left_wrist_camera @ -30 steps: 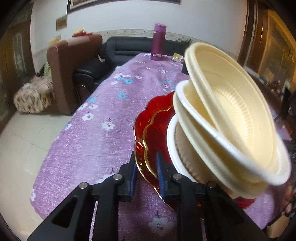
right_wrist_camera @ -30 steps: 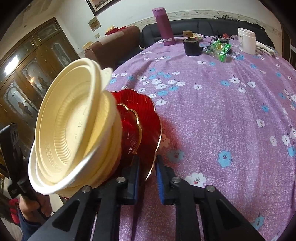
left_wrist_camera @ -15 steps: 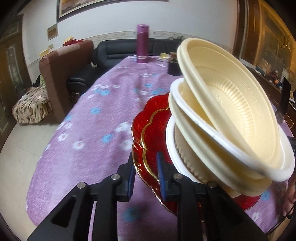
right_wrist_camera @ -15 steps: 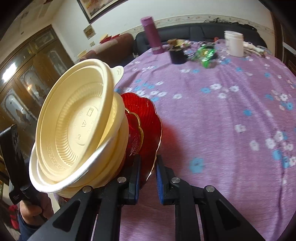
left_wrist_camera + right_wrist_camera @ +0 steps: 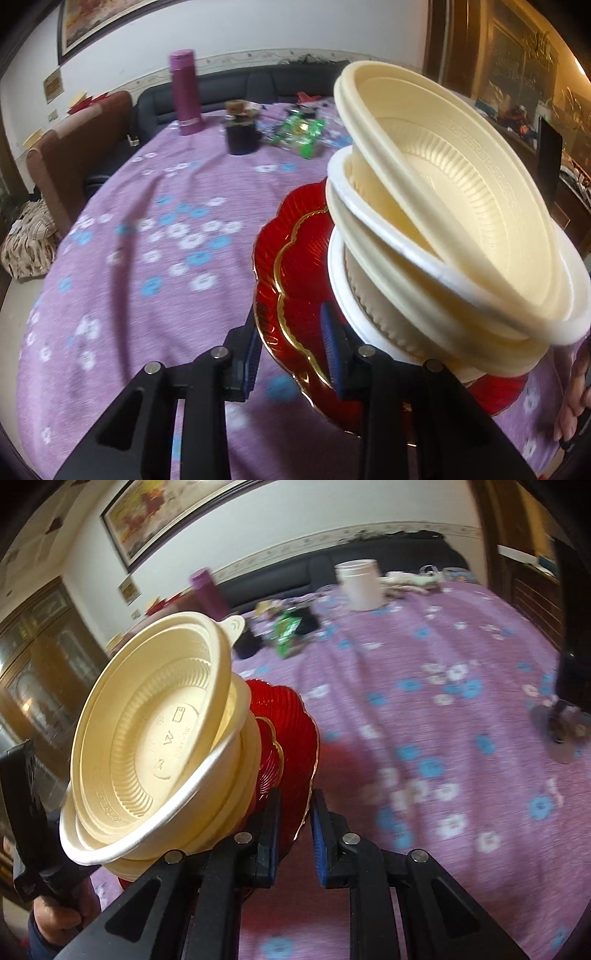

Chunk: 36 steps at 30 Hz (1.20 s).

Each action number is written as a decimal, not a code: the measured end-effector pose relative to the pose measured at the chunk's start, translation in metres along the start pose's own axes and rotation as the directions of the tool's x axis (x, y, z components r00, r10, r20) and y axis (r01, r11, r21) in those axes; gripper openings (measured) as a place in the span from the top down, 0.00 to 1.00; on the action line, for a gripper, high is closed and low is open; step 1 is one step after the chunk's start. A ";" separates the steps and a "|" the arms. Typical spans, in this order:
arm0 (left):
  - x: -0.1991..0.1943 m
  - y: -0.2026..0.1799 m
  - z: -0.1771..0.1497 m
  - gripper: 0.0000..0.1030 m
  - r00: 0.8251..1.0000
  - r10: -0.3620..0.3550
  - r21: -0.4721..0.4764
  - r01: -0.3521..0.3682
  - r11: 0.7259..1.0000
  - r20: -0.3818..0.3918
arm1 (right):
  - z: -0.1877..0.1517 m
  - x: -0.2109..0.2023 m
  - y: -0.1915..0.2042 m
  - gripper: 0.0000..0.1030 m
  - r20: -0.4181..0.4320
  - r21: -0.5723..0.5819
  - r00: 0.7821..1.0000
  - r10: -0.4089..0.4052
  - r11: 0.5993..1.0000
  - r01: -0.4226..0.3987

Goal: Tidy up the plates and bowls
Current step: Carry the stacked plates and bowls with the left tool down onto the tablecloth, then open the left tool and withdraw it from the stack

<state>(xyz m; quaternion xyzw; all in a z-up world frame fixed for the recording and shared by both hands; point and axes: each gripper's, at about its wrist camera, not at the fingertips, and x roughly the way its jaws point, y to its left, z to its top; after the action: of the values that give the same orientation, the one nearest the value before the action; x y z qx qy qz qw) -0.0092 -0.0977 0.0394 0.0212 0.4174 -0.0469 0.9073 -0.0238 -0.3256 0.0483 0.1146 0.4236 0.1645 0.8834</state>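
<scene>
Showing a tilted stack of tableware held from two sides above the table, which is covered in a purple flowered cloth.

Left wrist view: the left gripper takes the 7 o'clock rim of the large red plate. Its jaws have just been opening, yet the rim is between the blue pads and they appear to bear on it. A gold-rimmed red plate lies on the large one, and the cream bowls lean toward 3 o'clock, their rims overhanging both plates. Open cloth runs from 9 to 12 o'clock. Along the far edge stand a purple flask, a dark jar and green wrappers. A black sofa lies beyond that edge. A hand shows at 4 o'clock.

Right wrist view: the right gripper is closed on the plate's opposite rim, and the thin gold edge sits between the narrowly set pads. Here the bowls hang toward 9 o'clock, with their insides facing the lens. Bare cloth fills 1 to 5 o'clock. It is bounded by a white tub at 12 o'clock and a black stand at 3 o'clock. A second hand grips a black handle at 8 o'clock.
</scene>
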 end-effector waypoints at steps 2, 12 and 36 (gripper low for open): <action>0.012 -0.011 0.005 0.72 1.000 -0.005 -0.004 0.005 1.000 -0.019 | 0.001 -0.001 -0.015 0.84 0.008 0.024 1.000 -0.021 0.999 0.021; 0.030 -0.018 0.006 0.67 1.000 0.005 -0.022 -0.006 1.000 -0.029 | -0.001 0.016 -0.040 0.82 0.003 0.062 1.000 -0.009 0.998 0.009; -0.081 -0.077 -0.062 0.00 0.940 -0.094 0.111 0.060 0.992 0.327 | -0.063 -0.094 -0.005 0.12 0.351 -0.062 0.919 -0.179 0.975 0.213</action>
<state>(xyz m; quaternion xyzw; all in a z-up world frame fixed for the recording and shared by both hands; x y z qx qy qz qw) -0.1161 -0.1642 0.0610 0.0421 0.2563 -0.1059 0.9599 -0.1275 -0.3622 0.0747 0.0548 0.2640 0.0735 0.9602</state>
